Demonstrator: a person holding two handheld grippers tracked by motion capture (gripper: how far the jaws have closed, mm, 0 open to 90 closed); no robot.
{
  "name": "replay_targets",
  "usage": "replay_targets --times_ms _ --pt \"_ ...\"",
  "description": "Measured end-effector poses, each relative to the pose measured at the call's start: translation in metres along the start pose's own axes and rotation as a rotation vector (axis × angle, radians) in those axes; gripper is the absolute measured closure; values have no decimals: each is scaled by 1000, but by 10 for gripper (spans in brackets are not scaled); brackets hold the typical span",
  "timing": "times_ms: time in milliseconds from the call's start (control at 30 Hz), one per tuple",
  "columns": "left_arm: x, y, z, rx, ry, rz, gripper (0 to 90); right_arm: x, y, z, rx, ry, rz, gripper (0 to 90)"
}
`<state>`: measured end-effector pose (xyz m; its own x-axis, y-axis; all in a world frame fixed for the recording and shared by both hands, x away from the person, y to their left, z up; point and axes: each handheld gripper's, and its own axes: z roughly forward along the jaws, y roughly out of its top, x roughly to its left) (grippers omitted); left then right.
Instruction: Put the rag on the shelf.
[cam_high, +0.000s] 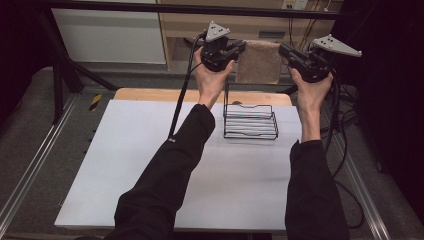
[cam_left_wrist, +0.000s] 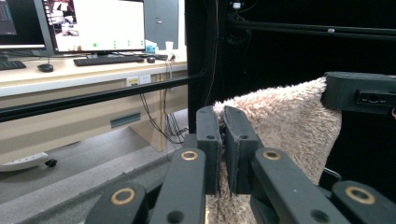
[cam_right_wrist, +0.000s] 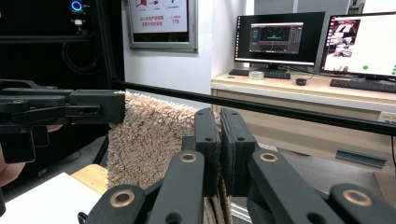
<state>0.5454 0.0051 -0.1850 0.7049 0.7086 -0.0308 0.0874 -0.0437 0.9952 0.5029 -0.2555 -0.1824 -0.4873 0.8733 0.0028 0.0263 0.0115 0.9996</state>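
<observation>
While both hands are raised past the table's (cam_high: 150, 165) 12 o'clock edge, the left gripper (cam_high: 239, 48) and right gripper (cam_high: 285, 50) each pinch a top corner of the beige towel (cam_high: 259, 62), jaws nearly closed on fabric. Towel hangs stretched between them, above the wire rack (cam_high: 250, 122) at 1 o'clock.

There are two grippers: the left gripper (cam_high: 239, 49) at 12 o'clock and the right gripper (cam_high: 285, 50) at 1 o'clock. They share one fluffy towel (cam_high: 258, 62). One wire rack (cam_high: 250, 121) sits on one white table (cam_high: 125, 165).
</observation>
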Motion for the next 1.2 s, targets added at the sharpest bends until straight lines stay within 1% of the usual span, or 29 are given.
replay_targets --times_ms 133,200,267,333,500,633,867,1100,1200 --pt "0 -5 0 15 -3 15 852 -2 -5 1 9 4 2 865" --pt "-1 -7 0 19 -4 15 852 -2 -8 1 17 2 0 865" --pt "-1 -9 -1 20 -1 30 852 -2 -11 0 19 3 -3 865" --pt "-3 -12 -2 24 -9 36 852 -3 -14 -2 24 8 -7 864" --pt "-10 -20 -3 42 -26 53 852 -5 -23 -8 38 8 3 864" --pt "-13 -26 -4 51 -37 53 851 -6 -29 -12 44 13 5 864" --pt "-16 -32 -7 58 -53 59 851 -5 -34 -17 49 20 -7 864" --pt "-17 -34 -12 66 -66 64 851 -2 -35 -21 49 25 -20 863" --pt "-18 -34 -15 68 -77 74 850 0 -36 -24 49 28 -24 863"
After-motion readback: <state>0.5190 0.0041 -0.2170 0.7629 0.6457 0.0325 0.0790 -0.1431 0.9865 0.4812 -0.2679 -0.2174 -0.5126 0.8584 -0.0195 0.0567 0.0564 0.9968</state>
